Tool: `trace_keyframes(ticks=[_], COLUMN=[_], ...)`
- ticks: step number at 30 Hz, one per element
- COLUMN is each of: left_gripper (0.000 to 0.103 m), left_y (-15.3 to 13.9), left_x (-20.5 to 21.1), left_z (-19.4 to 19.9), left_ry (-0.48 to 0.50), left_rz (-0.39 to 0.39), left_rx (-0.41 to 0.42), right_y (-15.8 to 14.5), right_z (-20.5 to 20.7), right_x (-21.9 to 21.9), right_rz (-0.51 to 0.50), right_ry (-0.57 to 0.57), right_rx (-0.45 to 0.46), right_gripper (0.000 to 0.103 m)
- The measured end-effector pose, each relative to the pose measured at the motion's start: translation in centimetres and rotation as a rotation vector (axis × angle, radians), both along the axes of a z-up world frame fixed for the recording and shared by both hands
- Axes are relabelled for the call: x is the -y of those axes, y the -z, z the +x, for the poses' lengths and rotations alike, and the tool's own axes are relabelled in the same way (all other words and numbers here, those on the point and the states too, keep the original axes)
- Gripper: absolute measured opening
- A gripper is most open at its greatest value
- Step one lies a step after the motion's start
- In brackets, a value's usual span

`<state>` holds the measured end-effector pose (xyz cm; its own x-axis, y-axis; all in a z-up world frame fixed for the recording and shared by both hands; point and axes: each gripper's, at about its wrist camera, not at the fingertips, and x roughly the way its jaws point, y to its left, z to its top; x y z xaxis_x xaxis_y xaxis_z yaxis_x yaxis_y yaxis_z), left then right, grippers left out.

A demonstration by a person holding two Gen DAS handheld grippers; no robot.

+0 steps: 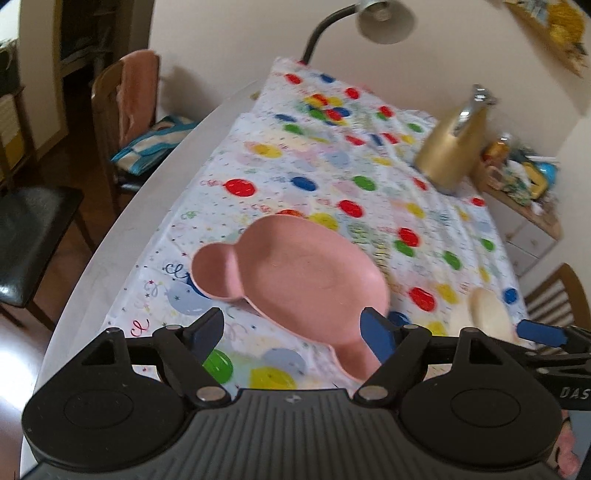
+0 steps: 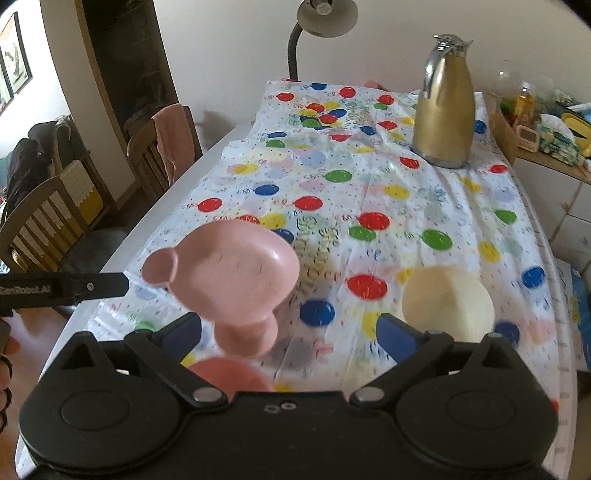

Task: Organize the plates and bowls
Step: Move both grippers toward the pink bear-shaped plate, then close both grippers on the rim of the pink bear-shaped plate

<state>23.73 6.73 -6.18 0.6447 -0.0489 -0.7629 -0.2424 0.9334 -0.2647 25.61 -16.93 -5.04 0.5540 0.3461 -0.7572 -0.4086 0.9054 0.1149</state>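
Observation:
A pink bear-shaped plate with two round ears (image 1: 295,280) lies tilted over the balloon-print tablecloth, just ahead of my open left gripper (image 1: 295,332); one ear sits between its fingers. In the right wrist view the same plate (image 2: 236,273) is in front of my open right gripper (image 2: 291,332), blurred, with one ear between the fingers. A pink round dish (image 2: 229,374) lies below it near the gripper base. A cream bowl (image 2: 448,302) sits to the right of the right gripper; it also shows in the left wrist view (image 1: 487,314).
A gold thermos jug (image 2: 443,110) stands at the far right of the table (image 2: 155,221). A desk lamp (image 2: 325,14) is at the far end. Wooden chairs (image 2: 162,147) line the left side. A cluttered side shelf (image 2: 543,125) is at the right.

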Motion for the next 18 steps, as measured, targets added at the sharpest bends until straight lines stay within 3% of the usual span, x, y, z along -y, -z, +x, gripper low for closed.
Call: trace_keyframes(ticks=[13, 18], left_gripper=[0.081, 0.081], left_y=[6.2, 8.0], left_x=[-0.8, -1.2], left_z=[5.6, 7.2], left_ry=[-0.088, -0.113], left_rz=[-0.021, -0.005], left_rx=[-0.14, -0.17], right_y=[6.9, 8.9], right_z=[8.5, 10.9], right_x=[-2.4, -3.1], right_rz=[-0.024, -0.009], right_ry=[0.031, 0.044], right_rx=[-0.164, -0.23], right_gripper=[0.095, 0.084])
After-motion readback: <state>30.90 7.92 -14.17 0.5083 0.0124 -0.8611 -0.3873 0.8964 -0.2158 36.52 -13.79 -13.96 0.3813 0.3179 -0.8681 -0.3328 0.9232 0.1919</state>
